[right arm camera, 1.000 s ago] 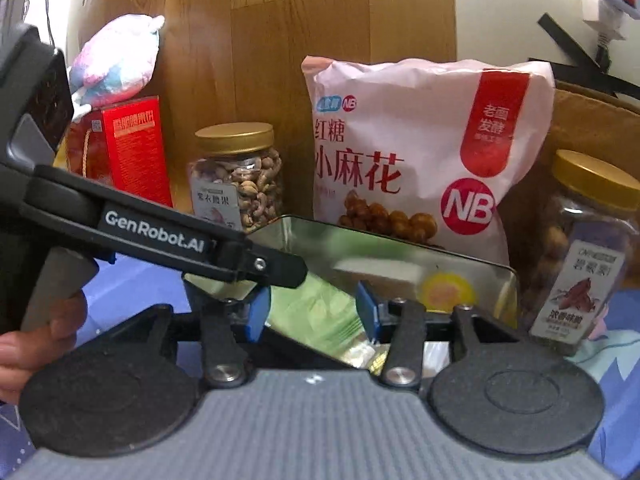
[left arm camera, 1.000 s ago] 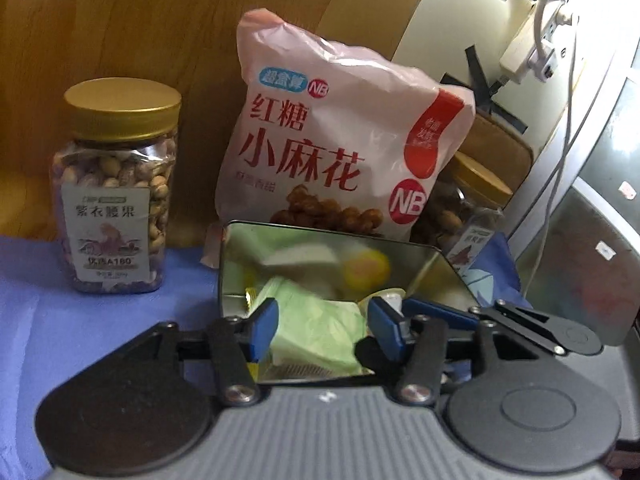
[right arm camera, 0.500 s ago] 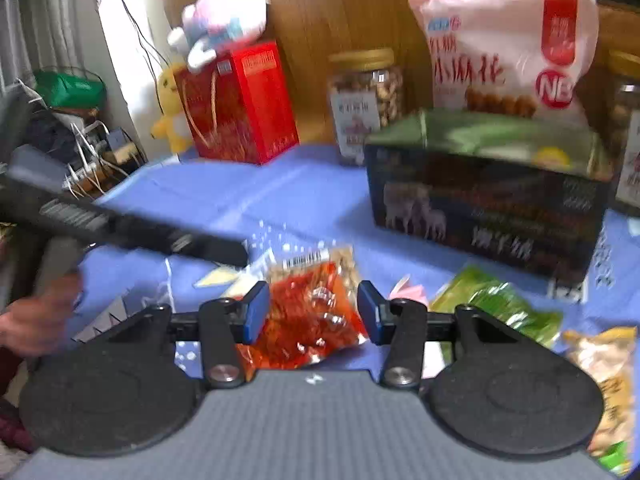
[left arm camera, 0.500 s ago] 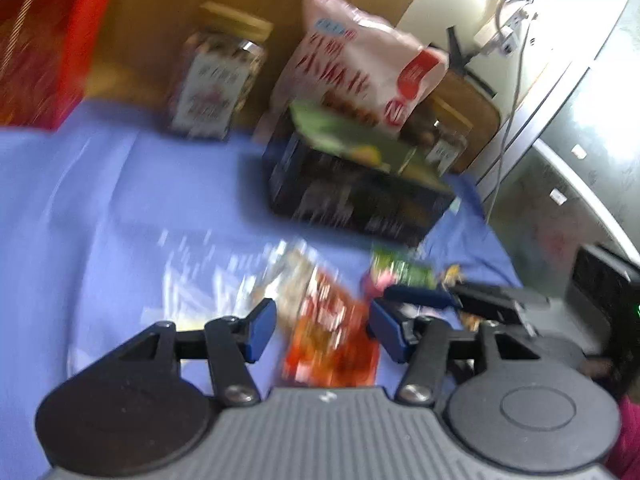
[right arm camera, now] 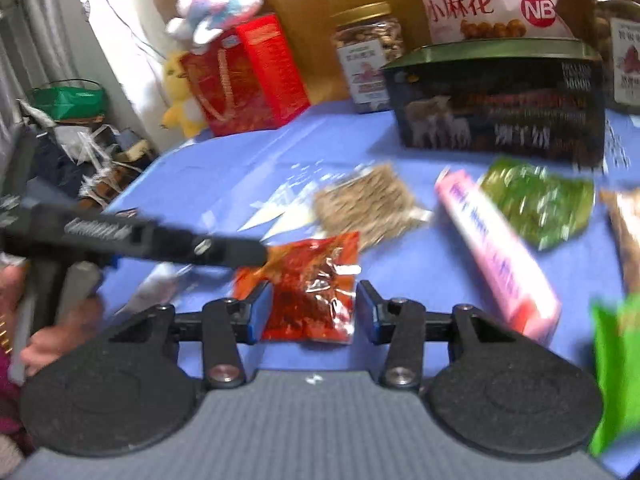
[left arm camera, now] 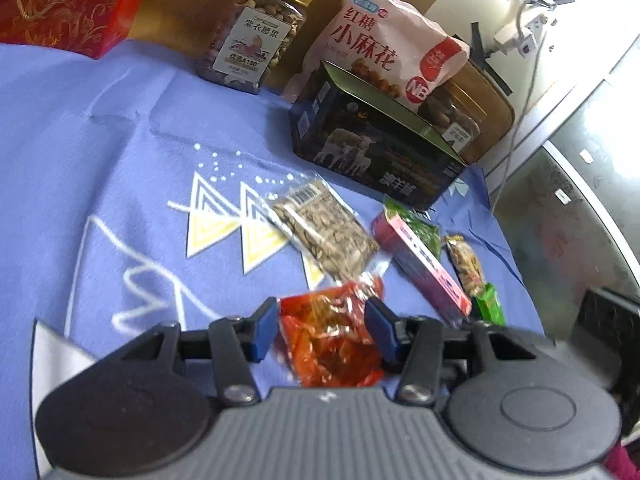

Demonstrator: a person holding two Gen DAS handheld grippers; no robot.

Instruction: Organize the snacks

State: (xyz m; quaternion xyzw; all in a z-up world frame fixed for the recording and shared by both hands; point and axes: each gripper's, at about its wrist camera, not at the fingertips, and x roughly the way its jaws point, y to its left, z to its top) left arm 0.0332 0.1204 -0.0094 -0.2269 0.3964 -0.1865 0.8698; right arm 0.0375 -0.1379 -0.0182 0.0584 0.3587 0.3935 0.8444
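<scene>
Several small snack packs lie on the blue cloth: a red pack [left arm camera: 328, 344] [right arm camera: 312, 292], a pack of seeds [left arm camera: 324, 232] [right arm camera: 368, 204], a pink box [left arm camera: 420, 264] [right arm camera: 496, 248], a green pack [right arm camera: 540, 204] and a nut pack [left arm camera: 466, 264]. A dark open tin [left arm camera: 376, 152] [right arm camera: 500, 120] stands behind them. My left gripper [left arm camera: 322, 330] is open, its fingers on either side of the red pack. My right gripper [right arm camera: 314, 310] is open just before the same pack. The left gripper's finger [right arm camera: 224, 250] reaches the pack from the left in the right wrist view.
At the back stand a nut jar [left arm camera: 256, 36] [right arm camera: 368, 56], a pink snack bag [left arm camera: 384, 52] [right arm camera: 492, 0], a second jar [left arm camera: 456, 120] [right arm camera: 620, 40] and a red gift box [left arm camera: 68, 4] [right arm camera: 244, 76] with plush toys [right arm camera: 216, 0]. A bright green pack [right arm camera: 616, 376] lies at the near right. The table edge drops at the left [right arm camera: 132, 184].
Both grippers have pulled back from over the open tin and dropped low over the cloth. They now frame the red pack. Both stayed open.
</scene>
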